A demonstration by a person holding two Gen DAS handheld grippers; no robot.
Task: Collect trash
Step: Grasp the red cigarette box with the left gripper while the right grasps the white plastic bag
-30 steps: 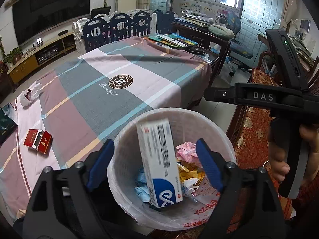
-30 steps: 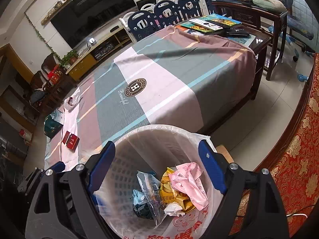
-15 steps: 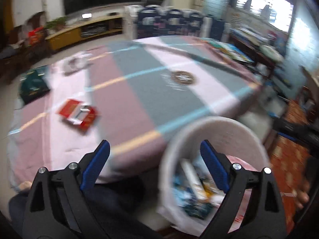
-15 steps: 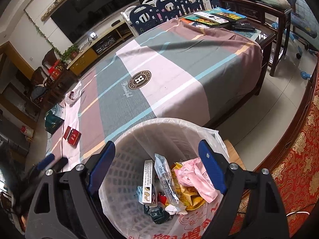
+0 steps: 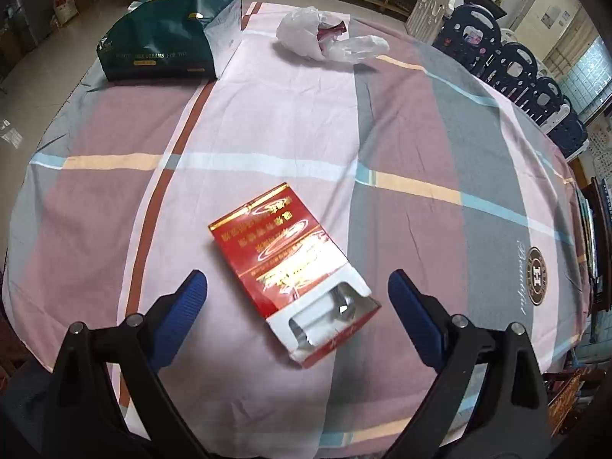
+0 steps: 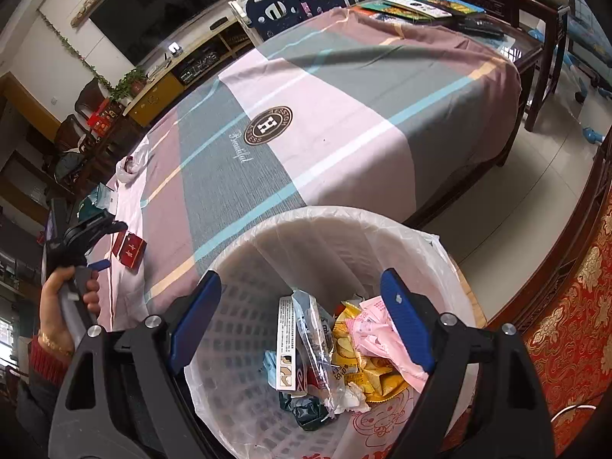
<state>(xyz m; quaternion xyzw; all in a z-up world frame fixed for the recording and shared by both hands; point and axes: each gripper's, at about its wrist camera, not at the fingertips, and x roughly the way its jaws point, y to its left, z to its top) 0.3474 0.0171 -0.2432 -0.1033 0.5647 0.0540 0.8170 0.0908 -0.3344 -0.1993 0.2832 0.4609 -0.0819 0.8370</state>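
Note:
A red and gold carton [image 5: 287, 264] with a torn white end lies flat on the striped tablecloth [image 5: 382, 122]. My left gripper [image 5: 296, 317] is open and empty, its jaws on either side of the carton's near end, just above it. My right gripper [image 6: 302, 325] is open and empty above a white lined trash basket [image 6: 344, 225] holding a medicine box [image 6: 285, 344], snack wrappers and a pink bag [image 6: 382, 329]. The red carton [image 6: 130, 248] and my left gripper [image 6: 91, 241] also show in the right wrist view.
A dark green paper bag [image 5: 168, 38] and a crumpled white plastic bag [image 5: 321, 38] lie at the table's far side. Blue and white chairs [image 5: 512, 65] line the far right edge. Books and remotes [image 6: 417, 5] sit on a side table. A red patterned seat [image 6: 573, 306] is beside the basket.
The medicine box dropped from my left gripper into the basket. My left gripper then swung left over the table to the red carton. The right gripper stayed above the basket.

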